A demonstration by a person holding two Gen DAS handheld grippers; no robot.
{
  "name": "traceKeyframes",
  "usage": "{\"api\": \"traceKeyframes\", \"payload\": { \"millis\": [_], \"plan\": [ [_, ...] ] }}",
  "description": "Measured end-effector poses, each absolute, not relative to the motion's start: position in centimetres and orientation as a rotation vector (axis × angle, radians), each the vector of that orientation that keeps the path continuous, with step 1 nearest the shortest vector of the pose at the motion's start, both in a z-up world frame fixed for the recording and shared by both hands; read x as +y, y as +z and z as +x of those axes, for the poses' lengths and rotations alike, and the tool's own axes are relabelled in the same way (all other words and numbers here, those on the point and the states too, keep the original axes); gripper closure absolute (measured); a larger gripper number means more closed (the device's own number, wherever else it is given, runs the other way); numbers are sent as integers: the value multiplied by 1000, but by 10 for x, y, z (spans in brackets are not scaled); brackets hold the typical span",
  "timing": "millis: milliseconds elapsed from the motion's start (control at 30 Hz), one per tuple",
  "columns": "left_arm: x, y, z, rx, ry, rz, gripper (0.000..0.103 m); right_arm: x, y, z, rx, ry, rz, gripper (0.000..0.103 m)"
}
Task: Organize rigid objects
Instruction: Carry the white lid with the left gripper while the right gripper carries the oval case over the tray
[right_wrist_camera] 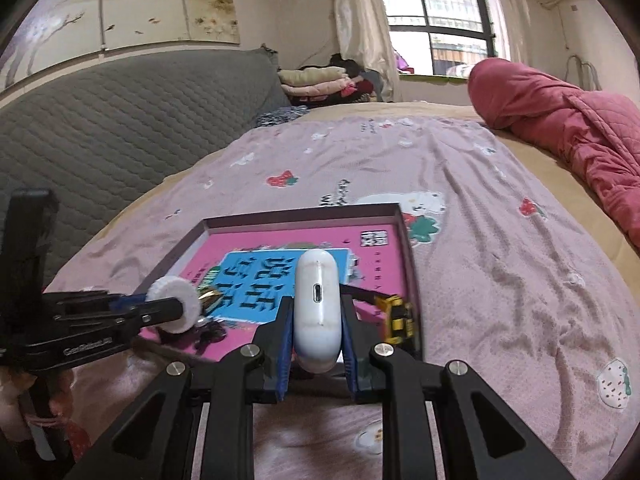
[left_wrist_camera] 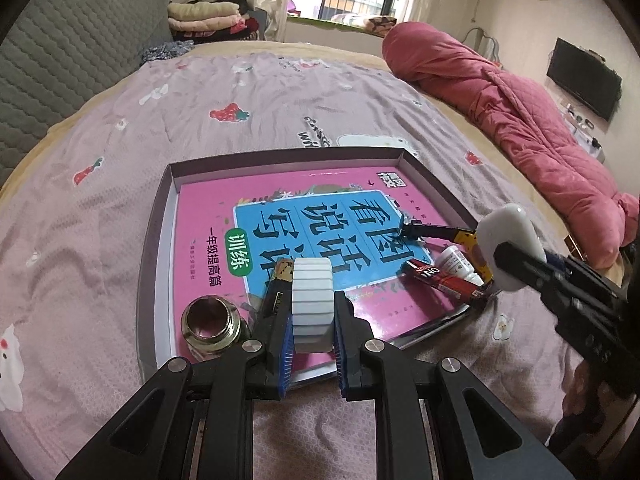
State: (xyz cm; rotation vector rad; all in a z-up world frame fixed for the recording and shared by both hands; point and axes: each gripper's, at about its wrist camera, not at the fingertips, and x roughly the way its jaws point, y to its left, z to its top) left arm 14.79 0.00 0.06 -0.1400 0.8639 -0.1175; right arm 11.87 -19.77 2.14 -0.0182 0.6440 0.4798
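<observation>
A shallow dark-rimmed tray (left_wrist_camera: 154, 240) lies on the bed with a pink and blue workbook (left_wrist_camera: 320, 216) in it. My left gripper (left_wrist_camera: 313, 322) is shut on a white ribbed roll (left_wrist_camera: 312, 300) above the tray's near edge. My right gripper (right_wrist_camera: 317, 330) is shut on a white earbud case (right_wrist_camera: 318, 308) over the tray (right_wrist_camera: 296, 213); it shows at the right in the left wrist view (left_wrist_camera: 508, 240). On the workbook lie a metal threaded fitting (left_wrist_camera: 210, 326), a gold-black battery (left_wrist_camera: 282, 280), a red-black tube (left_wrist_camera: 444, 280), a small white bottle (left_wrist_camera: 456, 262) and a yellow toy excavator (right_wrist_camera: 396, 316).
The bed has a pink cartoon-print sheet (left_wrist_camera: 100, 208). A rolled pink quilt (left_wrist_camera: 520, 120) lies along the right side. A grey padded headboard (right_wrist_camera: 100, 128) stands at the left. Folded clothes (left_wrist_camera: 208, 18) sit at the far end under the window.
</observation>
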Motion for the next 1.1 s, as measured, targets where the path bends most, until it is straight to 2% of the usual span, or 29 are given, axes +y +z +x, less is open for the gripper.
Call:
{"api": "traceKeyframes", "payload": {
  "millis": [1100],
  "plan": [
    [-8, -21, 154, 890, -110, -124, 86, -201, 3, 135, 686, 322, -85, 81]
  ]
}}
